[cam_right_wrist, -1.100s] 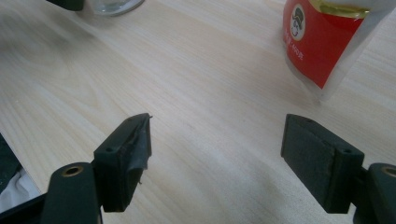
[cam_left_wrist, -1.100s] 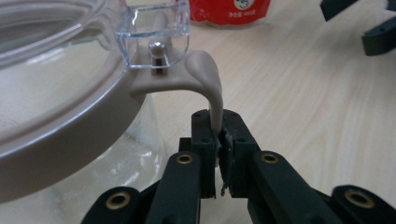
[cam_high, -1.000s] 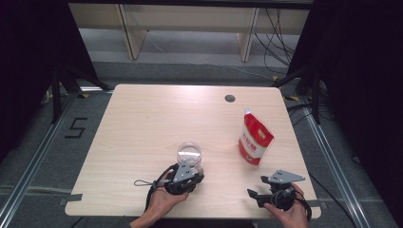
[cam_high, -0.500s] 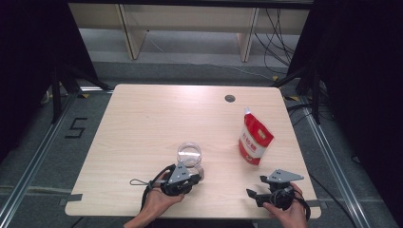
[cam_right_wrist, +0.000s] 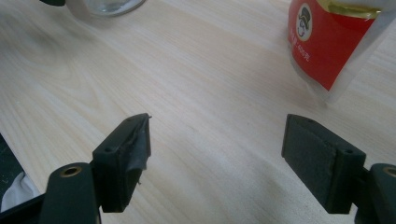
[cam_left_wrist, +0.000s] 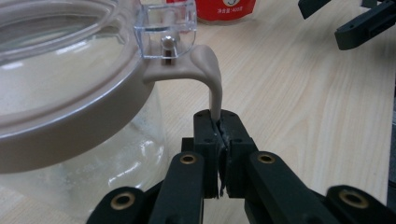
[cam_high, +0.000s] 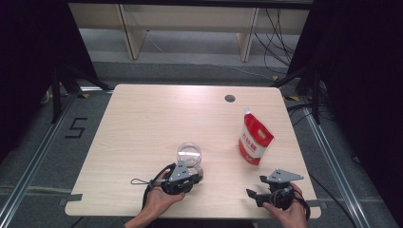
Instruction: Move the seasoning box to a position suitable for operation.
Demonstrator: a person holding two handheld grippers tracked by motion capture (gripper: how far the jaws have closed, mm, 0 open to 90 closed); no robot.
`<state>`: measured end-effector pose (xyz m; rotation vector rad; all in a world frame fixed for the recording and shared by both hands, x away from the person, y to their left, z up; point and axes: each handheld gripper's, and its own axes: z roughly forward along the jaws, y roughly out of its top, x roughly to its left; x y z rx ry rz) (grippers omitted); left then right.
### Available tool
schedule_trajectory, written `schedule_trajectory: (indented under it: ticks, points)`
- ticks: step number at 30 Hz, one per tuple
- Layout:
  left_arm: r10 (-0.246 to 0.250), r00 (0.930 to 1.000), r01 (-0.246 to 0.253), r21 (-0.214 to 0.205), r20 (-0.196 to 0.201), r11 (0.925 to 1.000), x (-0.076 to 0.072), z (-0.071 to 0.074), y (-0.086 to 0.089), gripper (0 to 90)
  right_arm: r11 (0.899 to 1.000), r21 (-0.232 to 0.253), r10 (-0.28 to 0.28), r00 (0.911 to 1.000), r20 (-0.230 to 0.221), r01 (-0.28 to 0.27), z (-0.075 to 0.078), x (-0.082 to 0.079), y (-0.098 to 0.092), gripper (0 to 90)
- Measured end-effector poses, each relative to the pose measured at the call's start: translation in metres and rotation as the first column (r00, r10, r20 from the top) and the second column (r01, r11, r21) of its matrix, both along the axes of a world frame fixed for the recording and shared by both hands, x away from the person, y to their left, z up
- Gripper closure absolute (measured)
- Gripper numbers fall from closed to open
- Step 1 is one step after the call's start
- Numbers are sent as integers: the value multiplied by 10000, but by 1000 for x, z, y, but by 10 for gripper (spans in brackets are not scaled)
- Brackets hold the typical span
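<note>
While the table (cam_high: 142, 123) bears a clear jar (cam_high: 189, 154) near its front edge, a red pouch (cam_high: 254, 137) stands well apart at right.
Left gripper (cam_left_wrist: 218, 135) pinches the jar's tan handle (cam_left_wrist: 212, 79); right gripper (cam_right_wrist: 217, 154) gapes wide over bare wood.

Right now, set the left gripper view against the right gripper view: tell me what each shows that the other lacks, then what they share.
The left gripper view alone shows the beige handle of the glass jar, pinched between the left gripper's shut jaws, and the clear lid hinge.

The right gripper view alone shows the right gripper's jaws spread wide over bare wood, holding nothing.

Both show the red pouch and the wooden table.
</note>
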<state>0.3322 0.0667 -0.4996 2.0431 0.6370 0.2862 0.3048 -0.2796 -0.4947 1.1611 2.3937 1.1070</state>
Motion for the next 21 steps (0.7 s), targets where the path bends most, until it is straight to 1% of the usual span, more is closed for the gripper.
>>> schedule_trajectory:
  ticks: [1,2,3,4,5,6,7,8,9,10,11,12,13,14,15,16,17,18,20,21]
  points:
    - [-6,10000,5,-127,-85,9999,-1,-1,2,864,10000,13,0,10000,-35,0,0,0,0,247]
    - [-122,9998,122,-9,-130,9999,-1,0,5,864,10000,-35,24,9999,127,-23,0,1,0,247]
    - [-330,9993,330,-9,-193,9995,0,1,7,863,10000,-12,10,10000,55,-10,0,0,0,247]
    - [-223,9990,222,-33,-394,9997,-1,1,8,863,10000,54,-55,9999,-128,55,0,-1,1,247]
    - [-284,9992,282,-79,-275,9996,-1,1,10,863,10000,34,-20,10000,-40,20,0,0,0,247]
    - [-250,9993,249,-37,-292,9997,-2,1,12,862,10000,20,-9,10000,-6,9,0,0,0,247]
    - [-390,9984,385,-122,-414,9992,-2,1,14,861,10000,4,1,10000,-10,-1,0,0,0,246]
    - [-449,9980,448,-13,-434,9990,-2,1,17,860,10000,15,-15,10000,19,15,0,0,0,247]
    - [-540,9972,542,23,-516,9985,-3,2,19,858,10000,43,-30,10000,-65,30,0,-1,0,247]
    - [-703,9965,710,141,-454,9974,-3,3,23,857,10000,23,-9,10000,-36,9,0,0,0,247]
    - [-579,9973,575,-108,-462,9983,-4,1,23,854,10000,59,-76,10000,-1,76,0,-1,1,247]
    - [-615,9970,611,-99,-459,9981,-5,1,27,853,10000,-9,-6,10000,99,6,0,0,0,247]
    - [-635,9971,637,34,-427,9980,-5,2,29,852,10000,-6,-6,9999,100,6,0,0,1,247]
    - [-663,9965,668,77,-514,9977,-6,3,31,850,10000,-2,-6,10000,94,6,0,0,1,247]
    - [-826,9959,829,63,-356,9965,-6,2,34,849,10000,-4,27,9999,132,-27,-1,0,1,247]
    - [-796,9952,798,29,-561,9968,-6,3,36,847,10000,-30,45,9999,126,-44,0,0,1,247]
    - [-828,9950,831,31,-559,9965,-6,2,38,845,10000,-7,20,9999,151,-20,-1,0,1,247]
    - [-774,9959,779,87,-469,9969,-6,2,41,843,10000,-5,15,9999,145,-15,-1,0,0,247]
    - [-746,9959,747,5,-517,9972,-7,2,45,839,10000,-26,7,10000,73,-7,-1,0,0,247]
    - [-778,9959,777,-37,-451,9970,-7,2,46,837,10000,41,91,9999,-61,-91,-1,1,1,247]
